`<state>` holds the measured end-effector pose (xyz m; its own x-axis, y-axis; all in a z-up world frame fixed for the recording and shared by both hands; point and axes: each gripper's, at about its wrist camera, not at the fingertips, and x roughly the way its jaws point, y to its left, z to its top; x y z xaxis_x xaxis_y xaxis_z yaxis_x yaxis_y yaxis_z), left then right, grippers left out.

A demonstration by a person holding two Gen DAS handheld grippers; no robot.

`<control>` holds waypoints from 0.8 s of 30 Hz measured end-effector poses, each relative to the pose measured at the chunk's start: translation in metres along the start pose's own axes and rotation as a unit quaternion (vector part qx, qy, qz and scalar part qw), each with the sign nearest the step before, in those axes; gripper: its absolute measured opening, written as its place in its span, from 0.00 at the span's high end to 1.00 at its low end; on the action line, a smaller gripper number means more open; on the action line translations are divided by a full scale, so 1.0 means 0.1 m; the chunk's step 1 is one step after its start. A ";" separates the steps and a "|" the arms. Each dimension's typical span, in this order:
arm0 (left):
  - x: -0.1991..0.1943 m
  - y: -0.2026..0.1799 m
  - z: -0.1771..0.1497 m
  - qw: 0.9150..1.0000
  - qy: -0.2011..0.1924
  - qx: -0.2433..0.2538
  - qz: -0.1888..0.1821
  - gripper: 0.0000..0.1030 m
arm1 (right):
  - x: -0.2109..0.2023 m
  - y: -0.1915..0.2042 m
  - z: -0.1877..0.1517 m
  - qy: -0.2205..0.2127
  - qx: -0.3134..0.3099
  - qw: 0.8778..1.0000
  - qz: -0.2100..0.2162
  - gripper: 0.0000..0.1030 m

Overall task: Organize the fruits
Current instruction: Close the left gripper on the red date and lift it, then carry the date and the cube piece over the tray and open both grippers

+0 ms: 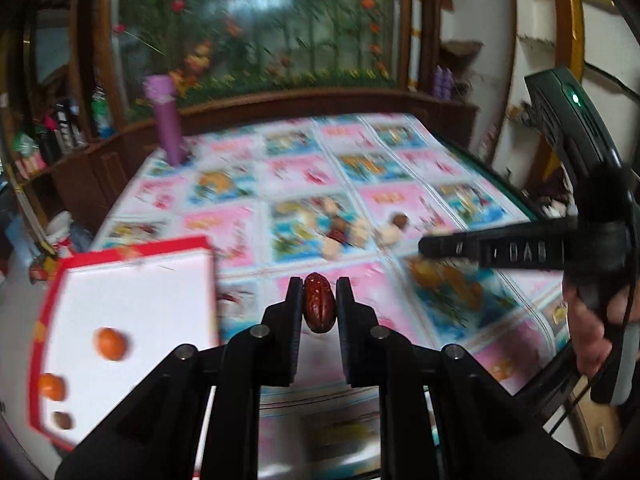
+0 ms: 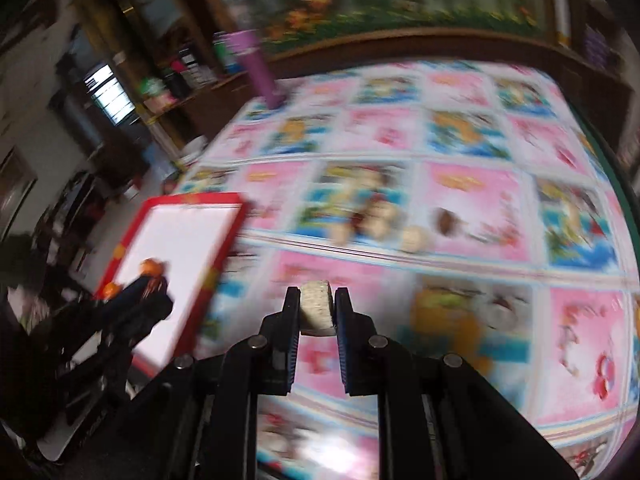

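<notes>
Left tool (image 1: pixel 319 304) clamped on a dark red wrinkled date (image 1: pixel 319 307), held upright between the pads, lifted clear of the bench (image 1: pixel 400 320). Right tool (image 2: pixel 317 312) clamped on a pale beige chunk (image 2: pixel 317 314), blocky, rough-surfaced, kind of food unclear; also off the bench surface. Both views heavily blurred.

Bench covered with a pink and blue patterned cloth (image 2: pixel 472 200). Small pile of loose pieces (image 1: pixel 340 224) mid-bench: pale lumps mixed with dark reddish ones; same pile in right view (image 2: pixel 376 216) with a brown piece (image 2: pixel 448 220) just to its right. Exact count not readable.

Red-rimmed white tray (image 1: pixel 132 300) at the bench's left edge, tilted in frame. Inside: two orange fruits (image 1: pixel 111 343) apart from each other, plus a small brown piece (image 1: pixel 63 420) near the lower rim. In right view, left tool seen over the tray's lower corner, covering part of it.

Purple cylinder (image 1: pixel 166 120) upright at the far left corner of the bench. In left view, right tool's black body in from the right, a hand (image 1: pixel 592 332) gripping its handle. Flower mural (image 1: pixel 256 24) behind the bench.
</notes>
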<state>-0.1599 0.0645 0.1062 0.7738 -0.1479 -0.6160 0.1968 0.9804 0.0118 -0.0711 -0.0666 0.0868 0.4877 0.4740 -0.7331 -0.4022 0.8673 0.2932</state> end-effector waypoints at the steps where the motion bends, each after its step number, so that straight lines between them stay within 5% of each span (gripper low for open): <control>1: -0.09 0.09 0.01 1.000 -0.011 -0.006 0.010 0.83 | 0.03 0.16 0.03 0.000 -0.012 1.000 0.012 0.86; 12: -0.52 1.16 -0.12 0.988 -0.040 -0.082 0.125 0.83 | 0.63 1.33 0.22 0.021 -0.058 0.992 0.108 0.86; 19: -0.47 1.77 -0.37 0.971 -0.019 -0.119 0.206 0.82 | 1.05 1.69 0.08 0.066 -0.080 0.988 0.114 0.86; 24: -0.28 2.06 -0.56 0.965 0.024 -0.136 0.224 0.82 | 1.31 1.84 -0.07 0.096 -0.093 0.986 0.103 0.86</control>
<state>-0.1749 0.2775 0.0818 0.7152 0.2975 -0.6324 -0.3200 0.9438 0.0821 -0.0867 0.1545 0.0400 0.2325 0.5840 -0.7778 -0.6207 0.7047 0.3436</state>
